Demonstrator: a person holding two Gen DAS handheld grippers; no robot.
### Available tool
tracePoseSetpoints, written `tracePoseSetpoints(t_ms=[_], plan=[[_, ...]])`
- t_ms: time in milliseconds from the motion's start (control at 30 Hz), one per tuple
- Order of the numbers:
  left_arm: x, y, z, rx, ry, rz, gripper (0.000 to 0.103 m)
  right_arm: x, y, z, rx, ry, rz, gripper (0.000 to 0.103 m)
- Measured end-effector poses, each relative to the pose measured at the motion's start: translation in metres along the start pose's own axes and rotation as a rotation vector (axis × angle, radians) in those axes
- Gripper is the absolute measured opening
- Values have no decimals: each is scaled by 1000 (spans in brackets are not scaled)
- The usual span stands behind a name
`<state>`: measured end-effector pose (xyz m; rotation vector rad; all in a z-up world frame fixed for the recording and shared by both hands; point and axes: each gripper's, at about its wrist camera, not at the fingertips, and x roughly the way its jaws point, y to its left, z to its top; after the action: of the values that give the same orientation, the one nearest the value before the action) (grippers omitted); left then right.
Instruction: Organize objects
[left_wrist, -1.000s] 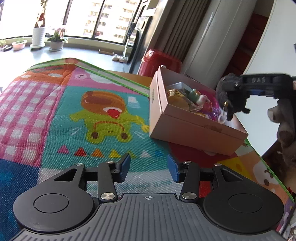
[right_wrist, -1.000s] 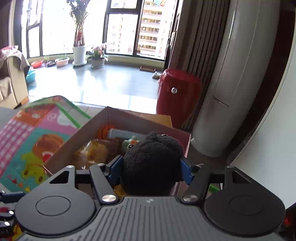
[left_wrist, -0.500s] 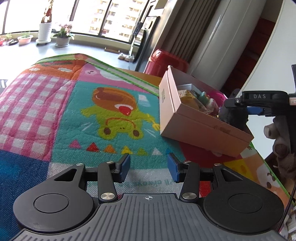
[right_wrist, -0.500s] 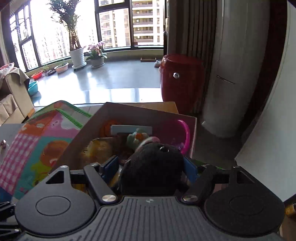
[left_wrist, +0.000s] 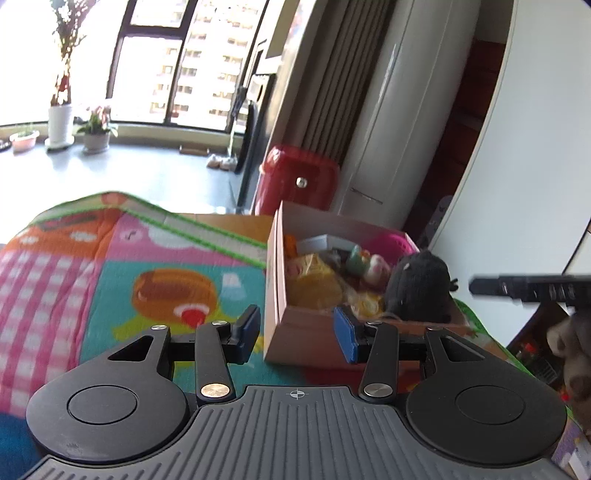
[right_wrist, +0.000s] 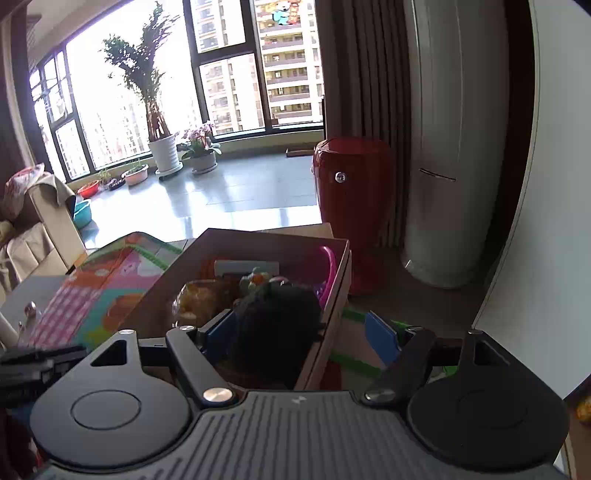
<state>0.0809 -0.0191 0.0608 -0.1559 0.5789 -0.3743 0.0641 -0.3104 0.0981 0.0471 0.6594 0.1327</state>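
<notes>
A pink cardboard box (left_wrist: 295, 336) full of small toys sits on the colourful play mat (left_wrist: 129, 273). A black plush toy (left_wrist: 421, 291) rests in the box's near right corner; it also shows in the right wrist view (right_wrist: 277, 325). My right gripper (right_wrist: 301, 334) is open, its fingers spread wide around the plush and straddling the box wall (right_wrist: 325, 332), not gripping it. My left gripper (left_wrist: 297, 328) is open and empty, just in front of the box. The right gripper's body (left_wrist: 532, 288) shows at the right edge of the left wrist view.
A red bin (right_wrist: 351, 192) and a tall white appliance (right_wrist: 454, 147) stand behind the table. Potted plants (right_wrist: 162, 147) line the window. The mat's green edge (right_wrist: 354, 365) lies right of the box, near the table edge.
My right gripper has opened and let go of the black plush, which now lies in the box. My left gripper has moved closer to the box.
</notes>
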Motion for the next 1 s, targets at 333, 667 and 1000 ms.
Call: tracePoseSetpoints(t_ms=[333, 667, 1000], plan=[[80, 4, 14, 70, 112, 234, 68, 40, 27, -51, -154, 93, 6, 59], [66, 87, 15, -79, -9, 410, 102, 120, 83, -1, -200, 99, -9, 65], [3, 82, 7, -91, -103, 329, 101, 92, 102, -40, -117, 83, 14, 103]])
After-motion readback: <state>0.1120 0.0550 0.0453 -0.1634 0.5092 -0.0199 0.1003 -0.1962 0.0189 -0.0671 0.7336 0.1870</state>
